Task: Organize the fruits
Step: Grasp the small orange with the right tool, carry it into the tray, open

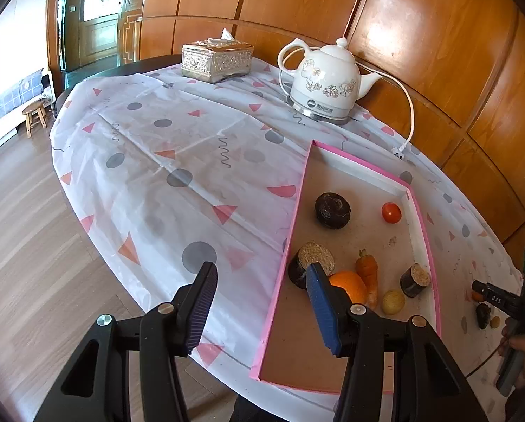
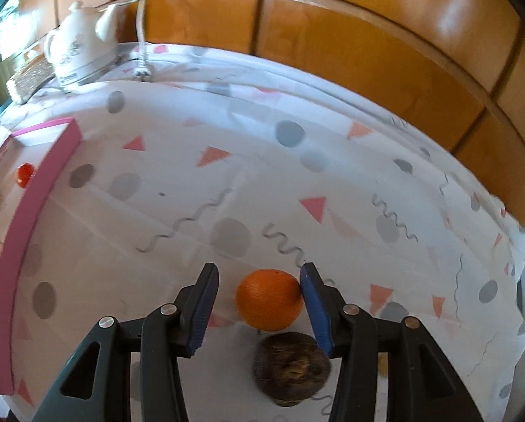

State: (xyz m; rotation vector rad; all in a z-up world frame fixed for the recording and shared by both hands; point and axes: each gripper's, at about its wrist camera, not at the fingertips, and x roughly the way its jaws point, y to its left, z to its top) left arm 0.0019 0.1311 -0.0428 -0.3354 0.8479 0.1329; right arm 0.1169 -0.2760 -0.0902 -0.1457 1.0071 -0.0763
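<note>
We hold the right tool (image 2: 259,307) spread around an orange (image 2: 269,299) on the table (image 2: 227,161). Its right pad touches the peel, its left is clear, ready to pinch. The left tool (image 1: 262,307) waits spread and empty over the pink tray (image 1: 417,207), where sorted produce lies. The kettle's (image 1: 327,81) logo is unreadable.

Both grippers tilt downward, the left gripper (image 1: 262,307) with jaws parted and empty, the right gripper (image 2: 259,307) with jaws parted, gripping nothing, a hand (image 1: 524,355) holding it.
</note>
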